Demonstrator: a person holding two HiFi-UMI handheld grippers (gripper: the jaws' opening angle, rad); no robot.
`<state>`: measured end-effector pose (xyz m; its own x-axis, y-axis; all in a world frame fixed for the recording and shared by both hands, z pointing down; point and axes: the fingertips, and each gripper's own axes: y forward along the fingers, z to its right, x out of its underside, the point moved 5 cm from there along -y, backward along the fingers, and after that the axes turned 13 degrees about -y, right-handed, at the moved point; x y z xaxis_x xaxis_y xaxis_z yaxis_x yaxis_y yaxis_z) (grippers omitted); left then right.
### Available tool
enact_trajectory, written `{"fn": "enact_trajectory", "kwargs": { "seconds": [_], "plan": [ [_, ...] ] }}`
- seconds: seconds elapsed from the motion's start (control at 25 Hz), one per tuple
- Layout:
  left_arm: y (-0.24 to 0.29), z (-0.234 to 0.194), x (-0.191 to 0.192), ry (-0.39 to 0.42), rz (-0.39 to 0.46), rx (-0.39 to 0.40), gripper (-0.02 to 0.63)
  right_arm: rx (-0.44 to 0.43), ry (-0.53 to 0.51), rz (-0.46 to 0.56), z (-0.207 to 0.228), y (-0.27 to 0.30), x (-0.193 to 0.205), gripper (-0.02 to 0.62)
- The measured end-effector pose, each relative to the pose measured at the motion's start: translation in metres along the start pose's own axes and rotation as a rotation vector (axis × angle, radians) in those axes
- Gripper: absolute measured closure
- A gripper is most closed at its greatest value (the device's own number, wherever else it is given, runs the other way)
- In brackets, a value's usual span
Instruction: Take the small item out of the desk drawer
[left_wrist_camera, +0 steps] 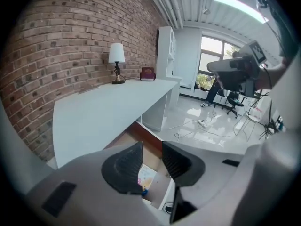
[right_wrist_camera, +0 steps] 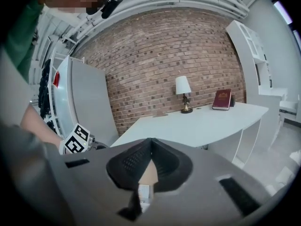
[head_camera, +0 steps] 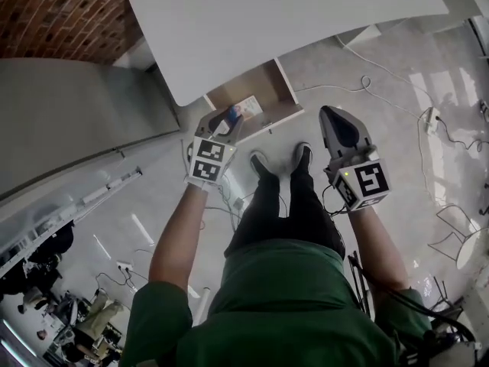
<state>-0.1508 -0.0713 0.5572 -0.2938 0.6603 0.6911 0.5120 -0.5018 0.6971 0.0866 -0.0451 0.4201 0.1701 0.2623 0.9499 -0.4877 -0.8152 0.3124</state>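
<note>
Head view shows a person standing over an open wooden drawer (head_camera: pixel 256 82) that is pulled out from under a white counter (head_camera: pixel 267 21). The small item (head_camera: pixel 250 107), a flat pale packet with pink and blue print, lies on the drawer's floor near the drawer's front panel. The left gripper (head_camera: pixel 231 117) hangs just above the drawer, angled down, with its jaws spread and nothing between them. In the left gripper view (left_wrist_camera: pixel 152 154) the item (left_wrist_camera: pixel 146 177) shows through the gap between the jaws, below them and not yet touched. The right gripper (head_camera: pixel 325 113) is off to the right of the drawer. In its own view (right_wrist_camera: pixel 149 145) its tips are pressed together on nothing.

The main risk seems to be the item's flatness. Pads coming down at a slant may skate over it, or nudge it against the drawer's front wall, rather than get under an edge. A spread jaw could also catch the drawer's rim or side wall on the way in and jolt the drawer. A loose pinch on one corner may let the packet slip back into the drawer. Cables (head_camera: pixel 229 205) trail on the floor beside the drawer, near the person's feet, so a step could snag one.
</note>
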Motion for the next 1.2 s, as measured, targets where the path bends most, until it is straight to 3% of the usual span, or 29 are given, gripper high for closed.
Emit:
{"fn": "enact_trajectory", "kwargs": {
  "seconds": [0.28, 0.8, 1.08, 1.2],
  "plan": [
    [0.05, -0.008, 0.022, 0.028, -0.091, -0.016, 0.485, 0.061, 0.047, -0.051, 0.019, -0.009, 0.045, 0.592],
    [0.136, -0.028, 0.073, 0.187, -0.296, 0.0, 0.477, 0.044, 0.098, -0.105, 0.024, -0.006, 0.101, 0.592],
    [0.182, -0.032, 0.091, 0.234, -0.385, 0.022, 0.474, 0.08, 0.132, -0.132, 0.046, -0.011, 0.133, 0.592],
    [0.199, -0.039, 0.106, 0.279, -0.452, 0.021, 0.471, 0.071, 0.103, -0.163, 0.047, -0.009, 0.146, 0.592]
  ]
}}
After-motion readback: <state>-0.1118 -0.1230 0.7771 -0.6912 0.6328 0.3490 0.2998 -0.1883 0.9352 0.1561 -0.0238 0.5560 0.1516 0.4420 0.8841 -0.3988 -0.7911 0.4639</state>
